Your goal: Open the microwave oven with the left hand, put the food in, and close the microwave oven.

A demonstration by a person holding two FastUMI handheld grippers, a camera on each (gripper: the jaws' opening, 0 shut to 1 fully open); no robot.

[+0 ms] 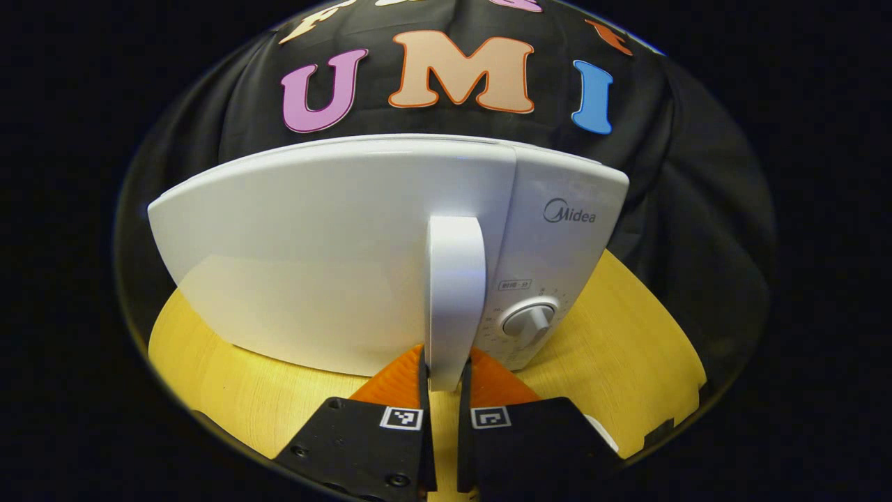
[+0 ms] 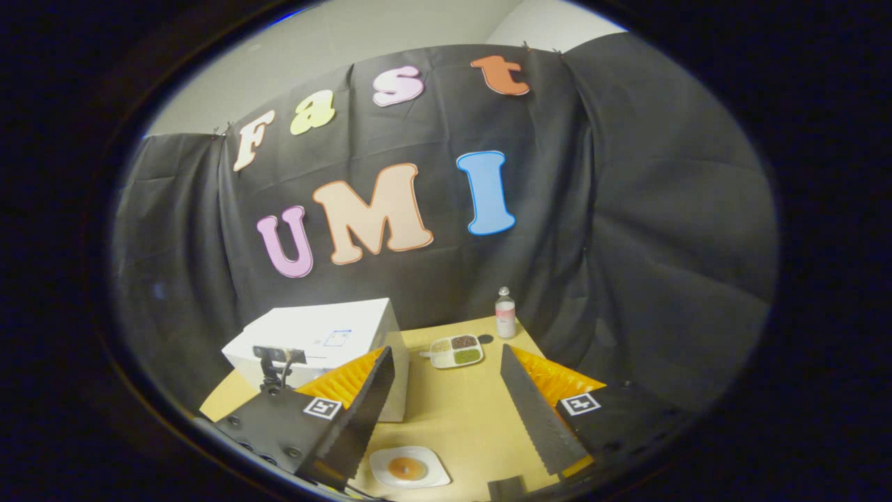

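Left gripper clenched on microwave door handle; handle long axis vertical, dead ahead between fingers. Right gripper released, high above; food plate below it.

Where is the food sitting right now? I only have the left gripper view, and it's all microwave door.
Observer: The food is on a small white plate on the table, in front of the microwave.
Operator: My left tongs grip the door handle. Are the right tongs carrying anything?
Observer: No, the right tongs are open and empty; the plate shows between them.
Operator: Anything else on the table?
Observer: A divided tray and a small bottle, farther back.
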